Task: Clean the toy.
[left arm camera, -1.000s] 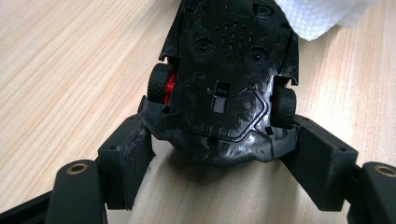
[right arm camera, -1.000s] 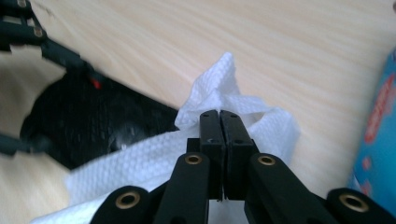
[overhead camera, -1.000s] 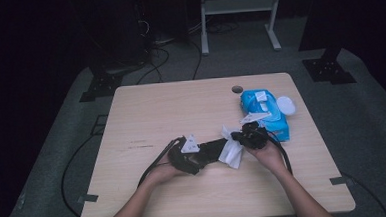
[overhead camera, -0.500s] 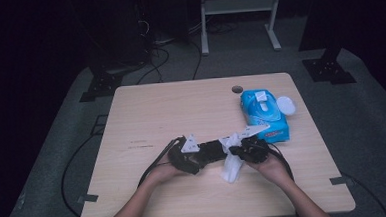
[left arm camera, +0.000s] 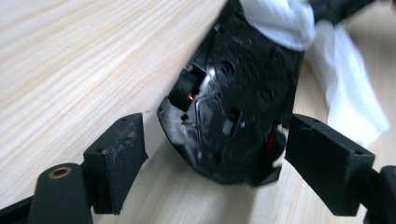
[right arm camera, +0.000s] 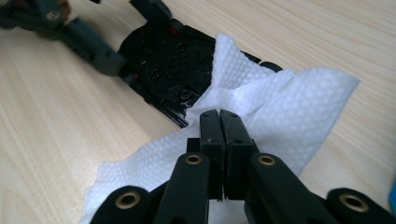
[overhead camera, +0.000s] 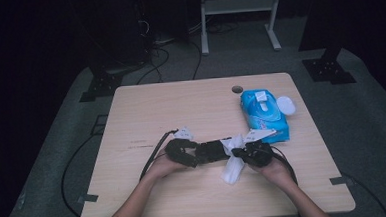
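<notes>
A black plastic device lies at the table's front middle, glossy and wet-looking in the left gripper view. My left gripper straddles its near end. Its jaws have just been opening; one pad stands clear of the device and the other is close beside it. My right gripper is shut on a white wipe, pinched at the jaw tips. The wipe drapes over the device's other end and onto the table. In the left gripper view the wipe trails past the device.
A blue pack of wipes lies at the right rear of the table, with a white round lid beside it. A cable hole sits near the back edge. Cables trail off the left gripper towards the floor.
My right gripper has carried the wipe away from the blue pack, towards the front edge and onto the device. The left gripper has stayed in place, its jaws a little wider.
</notes>
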### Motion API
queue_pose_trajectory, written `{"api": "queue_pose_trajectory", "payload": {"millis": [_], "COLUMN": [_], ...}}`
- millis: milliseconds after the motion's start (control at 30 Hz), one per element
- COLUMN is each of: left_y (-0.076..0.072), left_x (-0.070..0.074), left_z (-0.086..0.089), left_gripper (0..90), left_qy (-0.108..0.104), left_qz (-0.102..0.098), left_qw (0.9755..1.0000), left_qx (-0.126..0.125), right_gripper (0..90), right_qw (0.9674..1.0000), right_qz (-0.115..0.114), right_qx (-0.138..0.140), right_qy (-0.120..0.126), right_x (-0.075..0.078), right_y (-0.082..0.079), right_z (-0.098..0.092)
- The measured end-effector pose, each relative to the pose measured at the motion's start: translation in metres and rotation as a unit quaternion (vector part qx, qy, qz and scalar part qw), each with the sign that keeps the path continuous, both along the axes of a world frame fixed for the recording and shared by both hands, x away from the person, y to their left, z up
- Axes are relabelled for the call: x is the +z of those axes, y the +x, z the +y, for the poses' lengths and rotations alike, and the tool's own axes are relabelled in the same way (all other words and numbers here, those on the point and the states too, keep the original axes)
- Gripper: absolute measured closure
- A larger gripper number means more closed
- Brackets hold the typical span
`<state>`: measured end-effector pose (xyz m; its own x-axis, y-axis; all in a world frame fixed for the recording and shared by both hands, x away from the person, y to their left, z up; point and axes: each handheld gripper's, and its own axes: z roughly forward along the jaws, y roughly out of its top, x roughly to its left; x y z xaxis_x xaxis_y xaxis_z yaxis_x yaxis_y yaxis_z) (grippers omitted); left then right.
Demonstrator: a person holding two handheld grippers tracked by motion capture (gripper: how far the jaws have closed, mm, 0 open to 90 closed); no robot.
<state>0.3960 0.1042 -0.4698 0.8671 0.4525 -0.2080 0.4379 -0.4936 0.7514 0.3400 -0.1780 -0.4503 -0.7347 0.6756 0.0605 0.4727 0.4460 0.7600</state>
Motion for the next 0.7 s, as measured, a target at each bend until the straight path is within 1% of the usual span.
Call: {"api": "queue_pose_trajectory", "payload": {"millis": [67, 167, 200, 233, 267, 333, 400, 433, 467, 500, 533, 600, 633, 667, 700], "left_y": [0.005, 0.010, 0.012, 0.011, 0.012, 0.012, 0.011, 0.010, 0.008, 0.006, 0.004, -0.001, -0.005, -0.009, -0.012], "left_x": [0.000, -0.002, -0.004, -0.004, -0.005, -0.006, -0.005, -0.005, -0.004, -0.004, -0.003, -0.002, -0.001, -0.001, 0.000], "left_z": [-0.001, -0.004, -0.005, -0.006, -0.007, -0.007, -0.007, -0.007, -0.008, -0.008, -0.009, -0.010, -0.011, -0.012, -0.012], "left_gripper": [20.5, 22.0, 23.0, 25.5, 29.1, 29.3, 30.0, 30.2, 30.3, 30.3, 30.4, 30.5, 30.5, 30.5, 30.7], "left_qy": [-0.006, -0.003, -0.006, -0.010, -0.010, -0.013, -0.010, -0.011, -0.006, -0.008, -0.003, 0.000, 0.003, 0.009, 0.015], "left_qz": [0.020, 0.039, 0.049, 0.055, 0.057, 0.062, 0.062, 0.057, 0.048, 0.041, 0.027, 0.005, -0.011, -0.034, -0.048], "left_qw": [0.9998, 0.9992, 0.9988, 0.9984, 0.9983, 0.9980, 0.9980, 0.9983, 0.9988, 0.9991, 0.9996, 1.0000, 0.9999, 0.9994, 0.9987], "left_qx": [0.003, -0.003, -0.002, -0.004, -0.007, -0.006, -0.005, -0.004, -0.006, -0.004, -0.005, -0.003, -0.003, -0.004, -0.005], "right_gripper": [88.3, 88.3, 88.3, 88.3, 88.4, 88.3, 88.3, 88.3, 88.3, 88.3, 88.3, 88.3, 88.3, 88.3, 88.3], "right_qw": [1.0000, 0.9998, 0.9998, 0.9998, 0.9998, 0.9997, 0.9997, 0.9997, 0.9998, 0.9998, 0.9998, 0.9997, 0.9997, 0.9997, 0.9996], "right_qz": [-0.007, -0.015, -0.016, -0.016, -0.016, -0.018, -0.020, -0.019, -0.019, -0.018, -0.019, -0.021, -0.021, -0.023, -0.023], "right_qx": [0.006, 0.010, 0.011, 0.011, 0.012, 0.013, 0.014, 0.013, 0.011, 0.010, 0.010, 0.012, 0.012, 0.013, 0.014], "right_qy": [-0.001, -0.009, -0.008, -0.006, -0.006, -0.008, -0.006, -0.004, -0.001, 0.001, 0.001, -0.001, 0.000, -0.001, -0.003], "right_x": [-0.001, -0.001, -0.001, -0.001, -0.002, -0.002, -0.002, -0.003, -0.003, -0.003, -0.003, -0.004, -0.004, -0.004, -0.004], "right_y": [-0.003, -0.005, -0.006, -0.006, -0.006, -0.007, -0.007, -0.007, -0.008, -0.009, -0.009, -0.011, -0.012, -0.013, -0.014], "right_z": [0.000, 0.001, 0.001, 0.001, 0.001, 0.000, -0.001, -0.001, -0.001, -0.001, -0.001, -0.001, -0.001, -0.001, -0.001]}}
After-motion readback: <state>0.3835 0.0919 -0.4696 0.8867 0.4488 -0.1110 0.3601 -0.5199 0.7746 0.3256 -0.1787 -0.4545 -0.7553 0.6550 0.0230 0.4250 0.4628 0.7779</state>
